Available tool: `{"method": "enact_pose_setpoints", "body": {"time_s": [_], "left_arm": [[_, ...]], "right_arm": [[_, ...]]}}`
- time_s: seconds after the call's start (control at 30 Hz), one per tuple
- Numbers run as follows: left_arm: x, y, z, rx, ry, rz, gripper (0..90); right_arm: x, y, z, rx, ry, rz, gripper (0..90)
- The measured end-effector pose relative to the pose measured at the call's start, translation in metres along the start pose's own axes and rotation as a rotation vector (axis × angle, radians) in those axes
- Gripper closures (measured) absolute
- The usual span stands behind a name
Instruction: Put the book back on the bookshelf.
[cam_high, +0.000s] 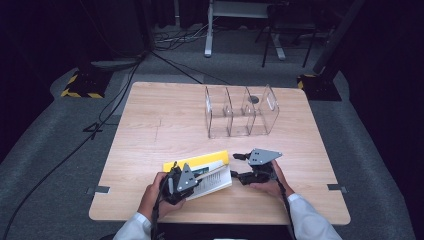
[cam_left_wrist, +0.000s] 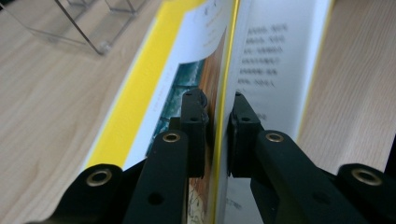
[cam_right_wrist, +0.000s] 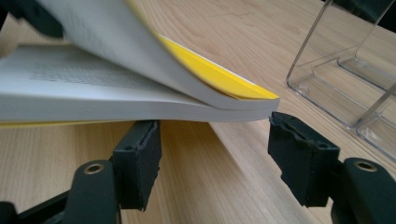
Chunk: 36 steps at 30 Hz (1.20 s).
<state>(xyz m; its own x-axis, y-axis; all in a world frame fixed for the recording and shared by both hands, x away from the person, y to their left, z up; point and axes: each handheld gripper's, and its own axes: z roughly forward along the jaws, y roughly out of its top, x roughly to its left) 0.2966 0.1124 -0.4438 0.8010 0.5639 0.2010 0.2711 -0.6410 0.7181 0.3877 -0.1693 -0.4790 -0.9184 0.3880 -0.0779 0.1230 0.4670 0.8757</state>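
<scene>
While the yellow book (cam_high: 202, 172) lies open near the desk's (cam_high: 150, 125) front edge, the left tool (cam_left_wrist: 218, 116) pinches its cover; the right tool (cam_right_wrist: 212, 154), spread wide, sits at the book's corner.

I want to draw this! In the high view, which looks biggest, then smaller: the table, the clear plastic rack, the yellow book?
1. wooden table, by far the largest.
2. clear plastic rack with its dividers.
3. yellow book, partly hidden by the left gripper, so this ranking against the rack is less sure.
</scene>
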Motion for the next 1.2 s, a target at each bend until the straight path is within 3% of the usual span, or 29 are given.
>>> {"method": "enact_pose_setpoints", "body": {"time_s": [0.13, 0.2, 0.37, 0.47, 0.53, 0.67, 0.77, 0.9, 1.03, 1.2], "left_arm": [[-0.003, -0.002, 0.003, -0.021, 0.016, -0.010, 80.7], [-0.006, 0.000, 0.004, -0.032, 0.023, 0.011, 82.1], [-0.012, 0.009, 0.003, -0.065, -0.007, 0.040, 82.7], [-0.013, 0.012, 0.000, -0.111, -0.062, 0.055, 82.8], [-0.014, 0.016, 0.000, -0.117, -0.083, 0.072, 82.5], [-0.012, 0.017, 0.002, -0.101, -0.114, 0.069, 78.7], [-0.012, 0.016, 0.001, -0.101, -0.115, 0.072, 77.9], [-0.008, 0.009, -0.004, -0.108, -0.165, 0.013, 75.6], [-0.012, 0.005, -0.008, -0.095, -0.129, -0.001, 71.8], [-0.017, -0.007, -0.018, -0.114, -0.042, -0.038, 70.7]], "right_arm": [[0.004, 0.002, 0.004, -0.003, 0.001, 0.009, 35.4], [0.004, 0.002, 0.006, -0.002, 0.009, 0.028, 34.9], [0.001, -0.001, 0.010, 0.007, -0.002, 0.072, 32.2], [-0.004, -0.003, 0.010, 0.003, -0.043, 0.109, 33.1], [-0.010, -0.005, 0.005, -0.023, -0.049, 0.139, 33.3], [-0.010, 0.000, -0.006, -0.091, -0.069, 0.135, 38.1], [-0.009, 0.001, -0.008, -0.099, -0.074, 0.119, 38.2], [-0.005, 0.004, -0.010, -0.124, -0.068, 0.103, 38.2], [0.001, 0.009, -0.011, -0.137, -0.073, 0.085, 39.0], [0.009, 0.018, -0.010, -0.158, -0.083, 0.064, 40.5]]}}
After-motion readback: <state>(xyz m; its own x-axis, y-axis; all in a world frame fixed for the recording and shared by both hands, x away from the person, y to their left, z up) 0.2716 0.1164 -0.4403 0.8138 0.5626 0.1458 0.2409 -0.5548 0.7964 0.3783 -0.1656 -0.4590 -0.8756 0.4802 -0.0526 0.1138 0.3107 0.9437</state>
